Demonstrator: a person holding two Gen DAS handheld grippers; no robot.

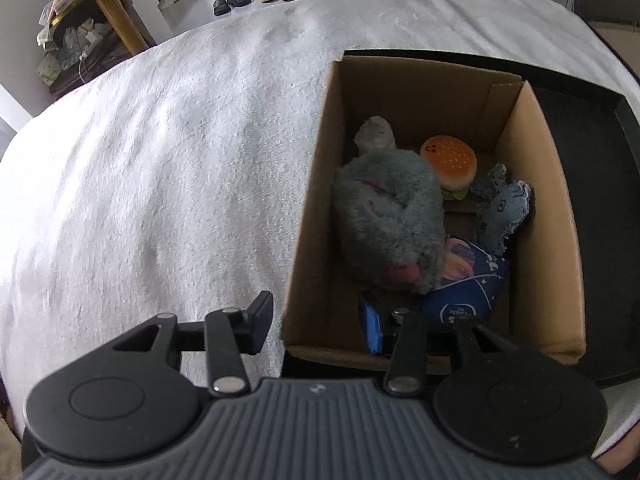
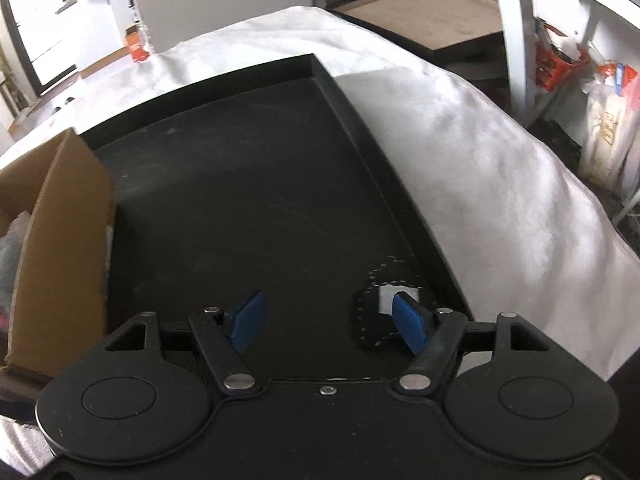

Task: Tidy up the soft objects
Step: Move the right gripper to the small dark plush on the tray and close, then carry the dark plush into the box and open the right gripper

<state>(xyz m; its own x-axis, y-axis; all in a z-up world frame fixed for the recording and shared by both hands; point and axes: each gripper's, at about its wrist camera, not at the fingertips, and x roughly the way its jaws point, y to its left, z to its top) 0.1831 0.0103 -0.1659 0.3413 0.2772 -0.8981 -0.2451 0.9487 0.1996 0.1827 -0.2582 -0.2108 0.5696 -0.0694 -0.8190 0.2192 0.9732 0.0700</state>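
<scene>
Bed w/ white fuzzy blanket (image 1: 160, 152) carries everything — blanket covers the whole top and drapes over the edges. Directly on it: a black shallow tray (image 2: 240, 184) w/ raised rim, set toward the right side. Cardboard box (image 1: 536, 208) stands on the tray's left part — not on the blanket itself. Rest of blanket is wrinkled, esp. at right.

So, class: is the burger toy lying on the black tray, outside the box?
No, the burger toy sits inside the box, beside the grey plush.
</scene>
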